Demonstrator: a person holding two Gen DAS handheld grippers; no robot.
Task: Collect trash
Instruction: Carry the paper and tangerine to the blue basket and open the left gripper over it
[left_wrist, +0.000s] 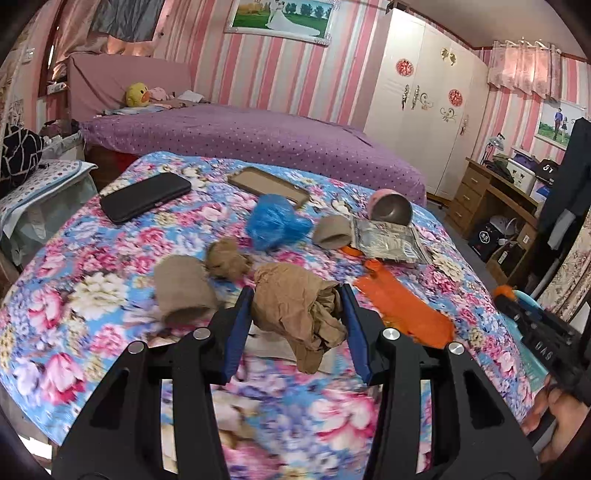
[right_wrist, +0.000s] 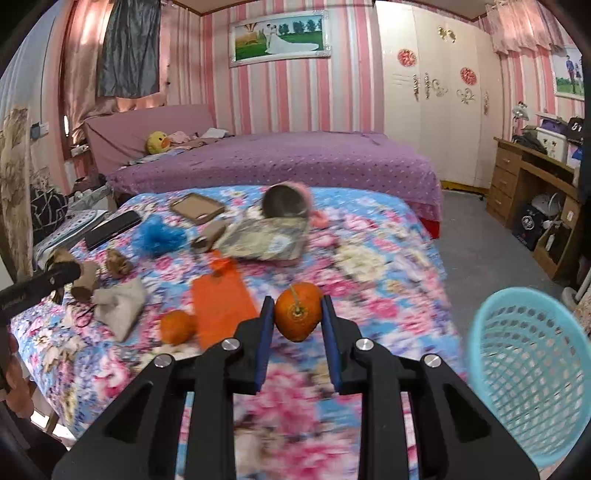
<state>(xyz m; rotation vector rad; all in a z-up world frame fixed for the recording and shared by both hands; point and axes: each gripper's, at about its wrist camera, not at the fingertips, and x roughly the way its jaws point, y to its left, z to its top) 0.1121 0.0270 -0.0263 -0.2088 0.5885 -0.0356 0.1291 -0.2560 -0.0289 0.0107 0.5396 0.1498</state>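
My right gripper (right_wrist: 297, 314) has its jaws pinching an orange fruit (right_wrist: 298, 315), stem toward me, above the floral cloth (right_wrist: 369, 258). Just left of it on the cloth lies a second orange fruit (right_wrist: 177, 326), touching an orange wrapper (right_wrist: 221, 306). The light blue mesh basket (right_wrist: 532, 373) stands off the cloth's right edge, near my gripper.

My left gripper (left_wrist: 297, 306) has its jaws closed against a crumpled brown paper wad (left_wrist: 299, 314), blue pads touching both sides. Left of the wad lies a cardboard tube (left_wrist: 184, 291), and behind it a smaller brown paper ball (left_wrist: 227, 258). Further up the cloth I see a blue plastic bag (left_wrist: 275, 221), a second tube (left_wrist: 332, 230) and a silver foil packet (left_wrist: 388, 240). Farthest are a black phone (left_wrist: 146, 197) and a toppled bowl (left_wrist: 391, 210).
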